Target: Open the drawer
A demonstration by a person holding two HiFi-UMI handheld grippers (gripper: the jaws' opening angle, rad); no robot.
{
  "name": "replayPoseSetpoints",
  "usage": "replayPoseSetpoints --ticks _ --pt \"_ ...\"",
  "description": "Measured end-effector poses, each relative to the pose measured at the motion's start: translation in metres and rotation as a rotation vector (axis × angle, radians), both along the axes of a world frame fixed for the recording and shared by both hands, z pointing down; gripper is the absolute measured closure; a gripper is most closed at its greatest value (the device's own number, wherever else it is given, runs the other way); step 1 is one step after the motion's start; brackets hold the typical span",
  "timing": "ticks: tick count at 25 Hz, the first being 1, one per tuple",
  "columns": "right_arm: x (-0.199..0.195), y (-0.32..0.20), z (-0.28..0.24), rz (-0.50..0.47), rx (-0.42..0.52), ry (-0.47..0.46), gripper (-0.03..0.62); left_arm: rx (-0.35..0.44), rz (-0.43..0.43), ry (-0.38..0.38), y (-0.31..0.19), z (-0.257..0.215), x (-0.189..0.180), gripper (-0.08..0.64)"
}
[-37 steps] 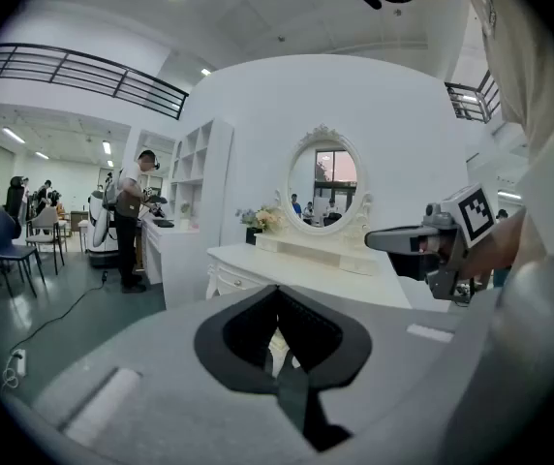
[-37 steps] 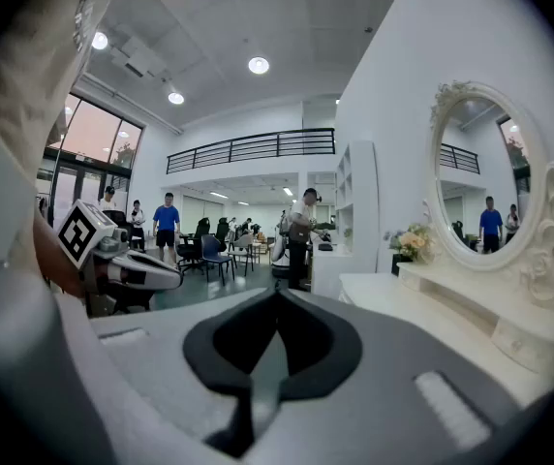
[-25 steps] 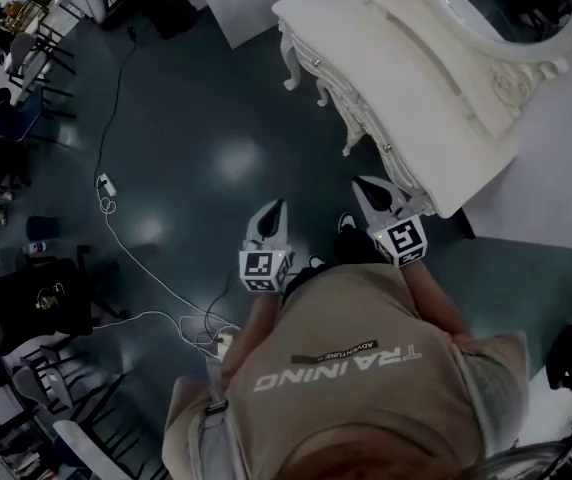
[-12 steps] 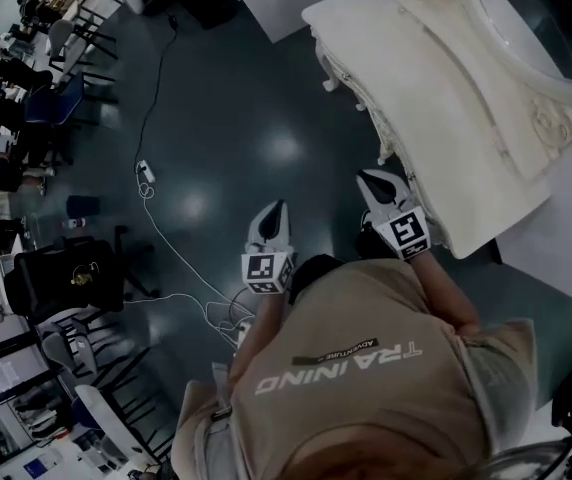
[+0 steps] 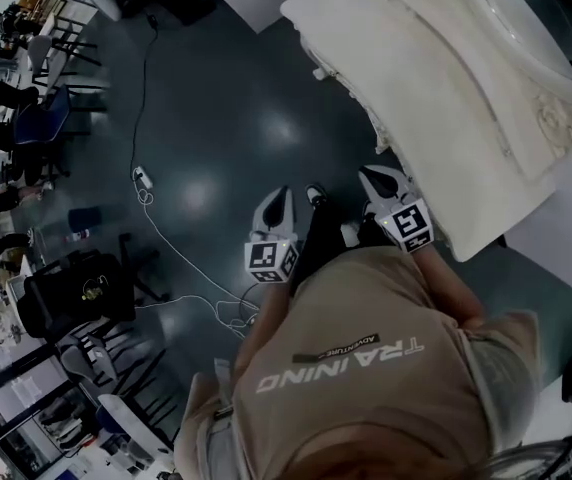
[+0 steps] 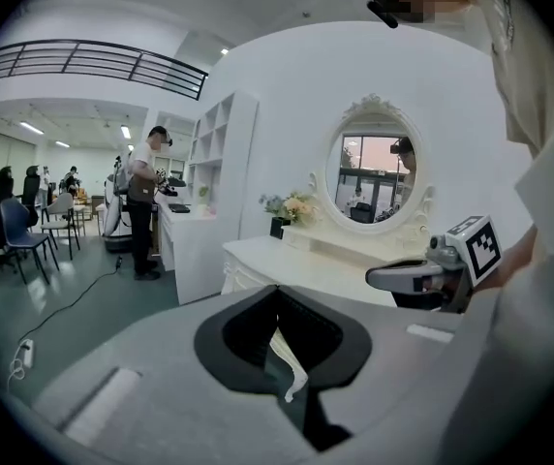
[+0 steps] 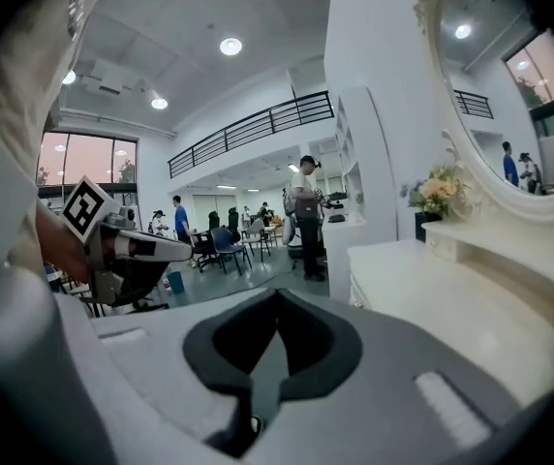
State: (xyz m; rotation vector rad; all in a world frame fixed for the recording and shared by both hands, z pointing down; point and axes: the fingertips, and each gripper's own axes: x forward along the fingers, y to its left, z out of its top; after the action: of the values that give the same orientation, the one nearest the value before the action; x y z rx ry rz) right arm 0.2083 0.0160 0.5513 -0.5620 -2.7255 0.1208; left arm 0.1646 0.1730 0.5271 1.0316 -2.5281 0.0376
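Note:
A white carved dressing table (image 5: 406, 78) with an oval mirror (image 6: 379, 177) fills the upper right of the head view. Its drawer fronts sit under the overhanging top and hardly show. My right gripper (image 5: 374, 178) is shut and empty, its tip close beside the table's front edge near the near corner. My left gripper (image 5: 281, 198) is also shut and empty, over the dark floor to the left of the table. The left gripper view shows the table (image 6: 296, 269) ahead and the right gripper (image 6: 422, 277). In the right gripper view the table top (image 7: 432, 269) lies at the right.
A white cable and power strip (image 5: 141, 178) lie on the floor at the left, with black chairs (image 5: 66, 298) beyond. A person (image 6: 146, 201) stands by a white counter and shelf unit (image 6: 214, 192) past the table. Flowers (image 6: 292, 206) stand on the table.
Both grippers have moved forward towards the dressing table, and the right one has sunk a little nearer its front edge. Both stayed shut.

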Motion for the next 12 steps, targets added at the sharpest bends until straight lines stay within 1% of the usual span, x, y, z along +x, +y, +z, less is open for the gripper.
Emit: replayPoseSetpoints --ticks 3,6,8,12 --pt "-0.032 0.002 0.005 0.025 0.016 0.001 0.589 0.005 0.037 -0.006 -0.001 0.01 -0.035 0.552" --pt "-0.062 0.005 0.002 0.062 0.055 -0.006 0.589 0.04 0.076 0.014 0.0 0.019 -0.064 0.552" --pt "-0.083 0.004 -0.006 0.096 0.08 -0.005 0.589 0.06 0.106 0.025 -0.002 0.016 -0.086 0.552" --pt "-0.127 0.022 -0.023 0.102 0.121 0.001 0.589 0.056 0.193 -0.029 0.003 0.002 -0.134 0.552"
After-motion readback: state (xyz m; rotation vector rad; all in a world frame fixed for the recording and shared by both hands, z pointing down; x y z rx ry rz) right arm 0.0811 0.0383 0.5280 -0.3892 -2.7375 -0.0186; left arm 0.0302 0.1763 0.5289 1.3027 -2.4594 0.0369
